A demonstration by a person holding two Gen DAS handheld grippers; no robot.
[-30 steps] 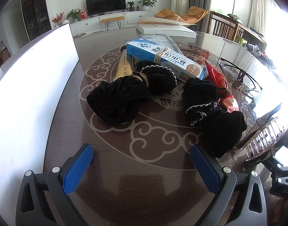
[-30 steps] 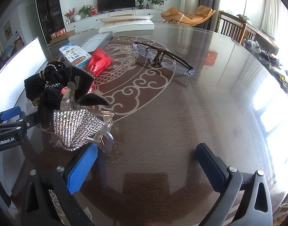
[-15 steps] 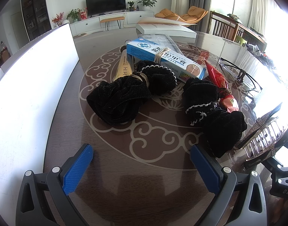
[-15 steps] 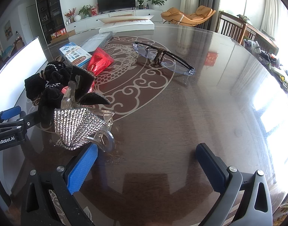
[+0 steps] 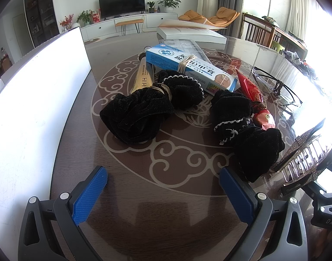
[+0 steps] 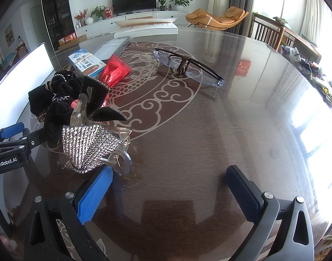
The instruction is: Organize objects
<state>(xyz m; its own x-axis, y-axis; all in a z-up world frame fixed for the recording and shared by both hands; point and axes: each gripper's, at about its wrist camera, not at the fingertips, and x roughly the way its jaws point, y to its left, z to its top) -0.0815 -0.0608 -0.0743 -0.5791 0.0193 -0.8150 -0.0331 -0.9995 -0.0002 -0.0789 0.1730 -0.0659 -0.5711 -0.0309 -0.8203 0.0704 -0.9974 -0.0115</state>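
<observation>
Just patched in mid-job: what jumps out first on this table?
Two black scrunchies sprawl across the table's scroll pattern, ahead of the open left gripper. A rhinestone hair clip glitters just ahead of the open right gripper, by its left finger. Behind the scrunchies lie a blue-and-white box and a red packet; glasses sit apart to the right.

Two hand-held grippers, dark grey frames with blue pads

The left gripper (image 5: pixel 162 192) has grey plastic arms with triangular cut-outs, round silver screws near the tips, and ribbed blue pads (image 5: pixel 88 196) on the inner faces of its jaws. The right gripper (image 6: pixel 169 192) is built the same, with one blue pad (image 6: pixel 94 194) lit and the other in shade. Seen from the right wrist, the left gripper's black body bears white "GenRobot.AI" lettering.
</observation>
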